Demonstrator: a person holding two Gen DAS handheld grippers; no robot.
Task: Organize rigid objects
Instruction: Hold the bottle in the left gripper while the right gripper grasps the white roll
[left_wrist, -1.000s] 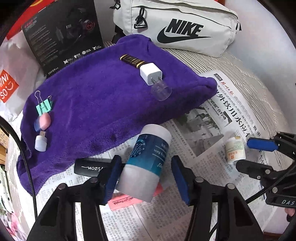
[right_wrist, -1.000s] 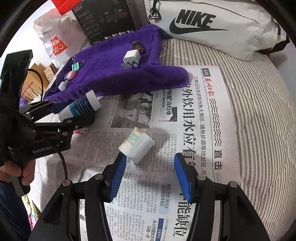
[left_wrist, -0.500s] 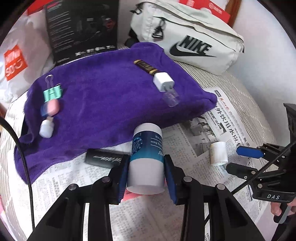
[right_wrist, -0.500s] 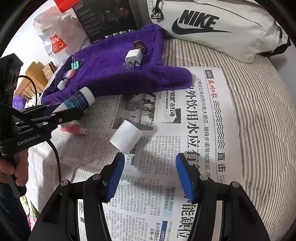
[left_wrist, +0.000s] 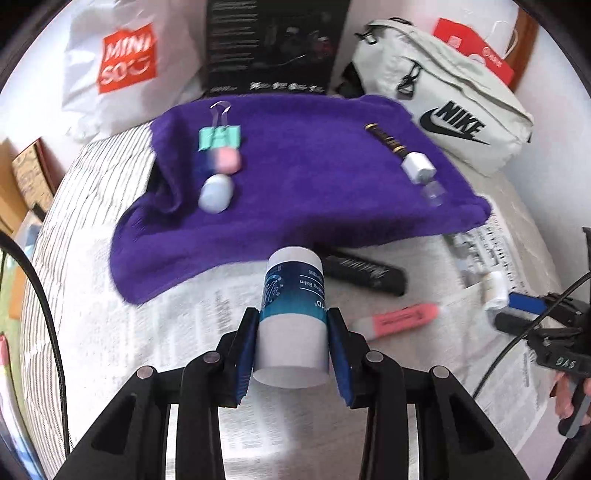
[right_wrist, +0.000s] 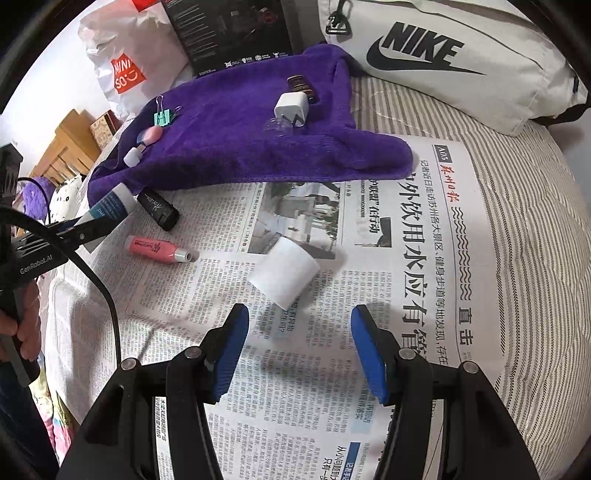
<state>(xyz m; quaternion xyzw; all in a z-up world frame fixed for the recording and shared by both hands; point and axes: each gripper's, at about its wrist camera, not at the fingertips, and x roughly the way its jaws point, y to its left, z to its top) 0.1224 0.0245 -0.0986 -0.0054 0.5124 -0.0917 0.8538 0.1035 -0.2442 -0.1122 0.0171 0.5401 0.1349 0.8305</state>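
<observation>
Clearly the step in hand is carrying: the left gripper (left_wrist: 291, 345) has its jaws pinched on the white tube with the teal label (left_wrist: 293, 317), holding it clear of the newspaper (right_wrist: 369, 295), just short of the near edge of the purple towel (left_wrist: 314, 192). On that towel already lie a mint binder clip (left_wrist: 219, 137), a pink piece, a pale blue-white piece, a white charger plug (left_wrist: 417, 166) and a dark stick. My reading is that the towel is the collecting place, so the next move calls for bringing the tube over a bare patch of towel, lowering it and letting go without knocking its neighbours. The right gripper (right_wrist: 301, 343) hovers with jaws spread and empty, just short of a small white bottle (right_wrist: 284, 271) lying on its side on the newspaper. A black tube (right_wrist: 159, 210) and a pink marker (right_wrist: 155, 249) also wait on the paper, well apart from the bottle.
</observation>
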